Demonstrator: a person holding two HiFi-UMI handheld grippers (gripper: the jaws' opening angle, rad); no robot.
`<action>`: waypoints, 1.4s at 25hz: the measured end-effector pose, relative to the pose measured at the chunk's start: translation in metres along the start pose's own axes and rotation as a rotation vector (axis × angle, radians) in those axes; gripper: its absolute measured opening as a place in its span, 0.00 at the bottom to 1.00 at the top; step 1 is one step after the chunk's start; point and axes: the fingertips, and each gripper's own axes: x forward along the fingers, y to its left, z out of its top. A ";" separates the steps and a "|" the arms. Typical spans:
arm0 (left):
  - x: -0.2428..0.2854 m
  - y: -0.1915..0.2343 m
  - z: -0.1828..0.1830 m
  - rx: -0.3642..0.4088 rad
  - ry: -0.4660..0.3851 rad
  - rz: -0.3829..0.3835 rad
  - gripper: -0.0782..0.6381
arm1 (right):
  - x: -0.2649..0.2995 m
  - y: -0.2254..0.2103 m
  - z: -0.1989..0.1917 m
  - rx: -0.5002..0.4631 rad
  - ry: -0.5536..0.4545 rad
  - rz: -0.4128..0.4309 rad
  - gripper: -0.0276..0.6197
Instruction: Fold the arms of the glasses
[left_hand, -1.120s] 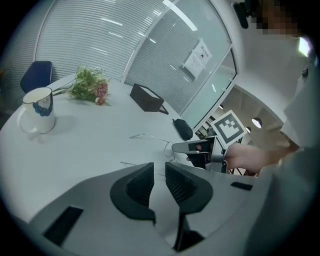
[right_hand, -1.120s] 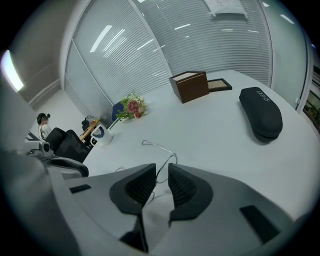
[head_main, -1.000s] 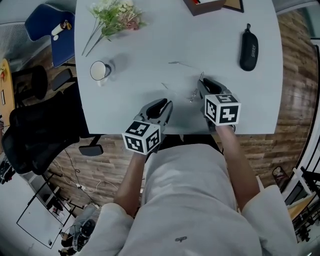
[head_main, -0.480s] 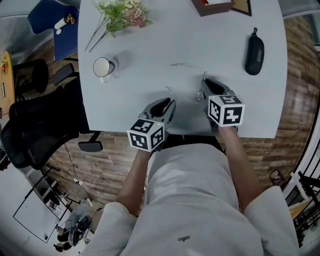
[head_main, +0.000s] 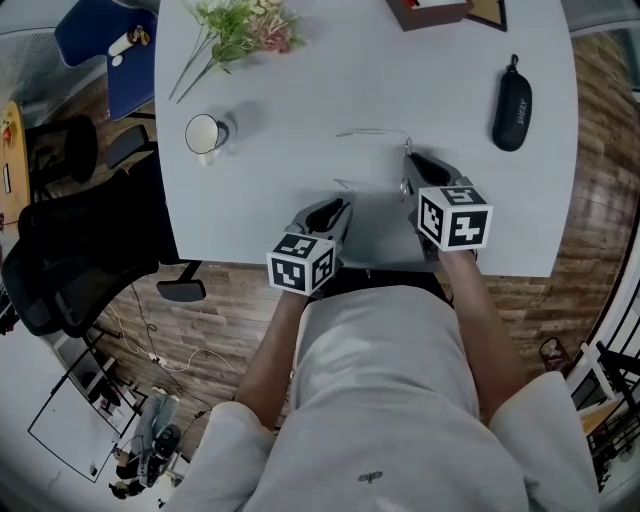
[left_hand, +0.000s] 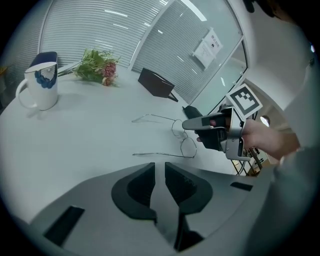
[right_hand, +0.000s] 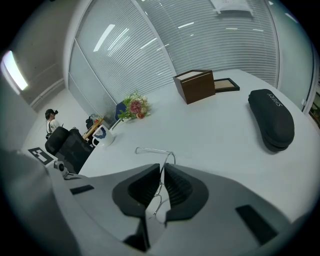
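**Right tool pinches the glasses frame; left tool waits empty**

The glasses (head_main: 372, 131) lie on the grey bench (head_main: 300, 90) with both arms spread wide. In the head view they sit at 12 o'clock from the person's lap, toward the near edge. The right tool (head_main: 408, 165) has its jaws on the front of the thin wire frame. In the right gripper view, the frame (right_hand: 150, 149) runs through the narrow slot between the pads (right_hand: 176, 186). These jaws have just been closing, and now pinch the wire.

The left tool (head_main: 340, 205) hovers at 8 o'clock from the glasses, close to them but not touching. Its jaws stand a thin gap apart with nothing between them, and the nearer arm of the glasses (left_hand: 160, 154) lies just past its tips.

A white mug (head_main: 203, 135) stands at 10 o'clock from the left tool. A black case (head_main: 511, 103) lies at 2 o'clock from the right tool, well apart.
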 end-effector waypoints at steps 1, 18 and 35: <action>0.001 -0.001 0.000 0.003 0.001 0.001 0.21 | -0.001 0.000 0.000 0.000 -0.001 0.000 0.09; 0.021 -0.010 0.003 -0.003 0.010 -0.026 0.21 | -0.008 -0.003 -0.007 -0.004 0.013 -0.005 0.09; 0.039 -0.018 0.022 0.026 0.003 -0.065 0.21 | -0.009 -0.005 -0.012 0.018 0.018 -0.007 0.08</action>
